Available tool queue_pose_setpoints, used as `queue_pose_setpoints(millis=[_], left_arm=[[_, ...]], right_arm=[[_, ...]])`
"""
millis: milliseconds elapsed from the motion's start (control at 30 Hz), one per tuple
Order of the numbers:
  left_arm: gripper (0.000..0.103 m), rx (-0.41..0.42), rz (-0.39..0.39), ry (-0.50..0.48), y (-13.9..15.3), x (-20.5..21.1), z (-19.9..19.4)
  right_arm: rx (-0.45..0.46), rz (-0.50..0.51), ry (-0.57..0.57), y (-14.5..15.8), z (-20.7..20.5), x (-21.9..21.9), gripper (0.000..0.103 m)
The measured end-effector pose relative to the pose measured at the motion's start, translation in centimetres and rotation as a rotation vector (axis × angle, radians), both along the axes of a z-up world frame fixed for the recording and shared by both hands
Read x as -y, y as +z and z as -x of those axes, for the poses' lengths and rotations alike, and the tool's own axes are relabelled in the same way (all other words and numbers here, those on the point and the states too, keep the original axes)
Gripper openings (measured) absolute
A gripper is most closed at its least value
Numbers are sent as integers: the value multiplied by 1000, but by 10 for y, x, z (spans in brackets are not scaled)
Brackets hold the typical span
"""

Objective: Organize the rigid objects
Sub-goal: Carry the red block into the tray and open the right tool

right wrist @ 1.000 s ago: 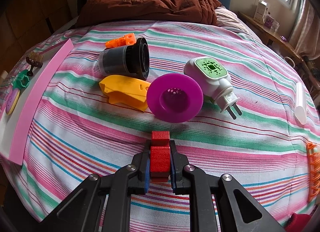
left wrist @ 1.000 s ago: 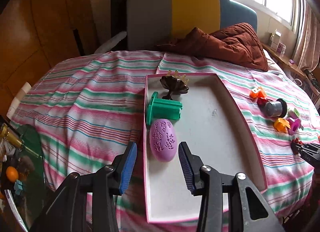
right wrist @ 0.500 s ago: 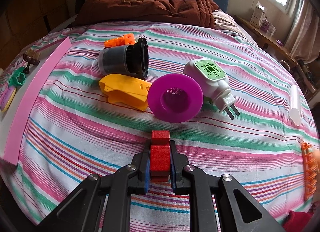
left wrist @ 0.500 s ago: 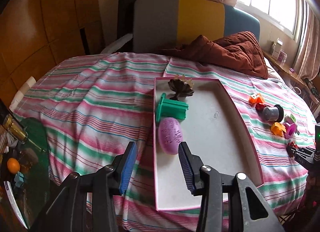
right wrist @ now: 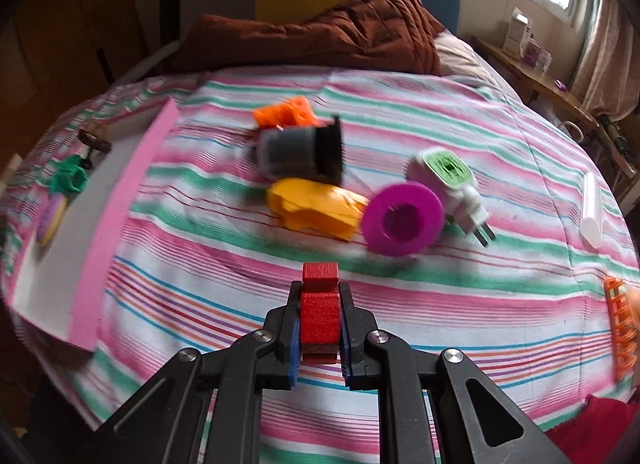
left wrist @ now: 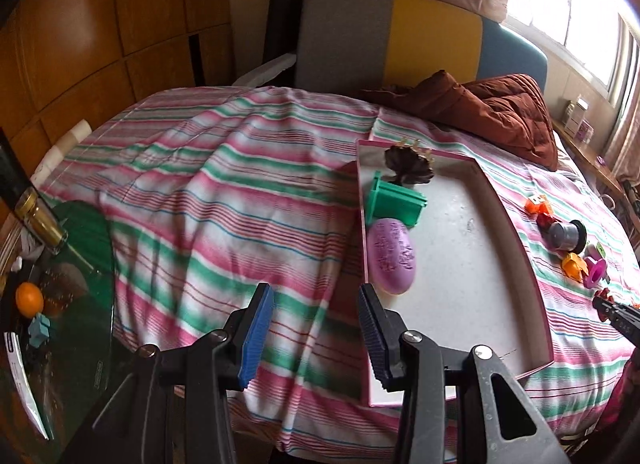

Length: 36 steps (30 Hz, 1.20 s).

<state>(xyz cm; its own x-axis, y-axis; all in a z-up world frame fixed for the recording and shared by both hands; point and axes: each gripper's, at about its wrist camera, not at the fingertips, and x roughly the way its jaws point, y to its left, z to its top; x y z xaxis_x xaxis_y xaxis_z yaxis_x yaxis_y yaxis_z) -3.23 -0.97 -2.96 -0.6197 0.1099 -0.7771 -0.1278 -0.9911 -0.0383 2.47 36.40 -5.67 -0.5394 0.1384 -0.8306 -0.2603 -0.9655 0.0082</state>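
My right gripper (right wrist: 319, 314) is shut on a red block (right wrist: 319, 306), held above the striped bedspread. Beyond it lie a purple ring (right wrist: 402, 220), a yellow piece (right wrist: 314, 208), a grey-black cup (right wrist: 300, 150), an orange piece (right wrist: 286, 112) and a white plug-in with a green face (right wrist: 444, 170). The pink-rimmed tray (left wrist: 516, 240) holds a purple oval (left wrist: 391, 256), a green piece (left wrist: 394, 202) and a dark brush-like item (left wrist: 408, 164). My left gripper (left wrist: 316, 334) hangs open and empty over the bedspread, just left of the tray's near corner.
A brown quilt (left wrist: 492, 112) lies at the head of the bed. A glass side table (left wrist: 60, 304) with a bottle and an orange stands at the left. A white tube (right wrist: 592, 210) and an orange comb-like piece (right wrist: 622, 328) lie at the right edge.
My left gripper has drawn back and left, off the purple oval and the tray. My right gripper has lifted with the red block, so the objects sit farther away.
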Motion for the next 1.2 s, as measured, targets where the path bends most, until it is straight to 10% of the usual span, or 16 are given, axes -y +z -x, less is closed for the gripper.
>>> queue_pose_setpoints(millis=[433,1200], left_arm=[[44,5,-21,33,-2,15,-1],[44,21,-48,62,-7,34,1]], right_arm=[[-119,134,332,51,40,134,15],[87,331,560,-25,116,277,18]])
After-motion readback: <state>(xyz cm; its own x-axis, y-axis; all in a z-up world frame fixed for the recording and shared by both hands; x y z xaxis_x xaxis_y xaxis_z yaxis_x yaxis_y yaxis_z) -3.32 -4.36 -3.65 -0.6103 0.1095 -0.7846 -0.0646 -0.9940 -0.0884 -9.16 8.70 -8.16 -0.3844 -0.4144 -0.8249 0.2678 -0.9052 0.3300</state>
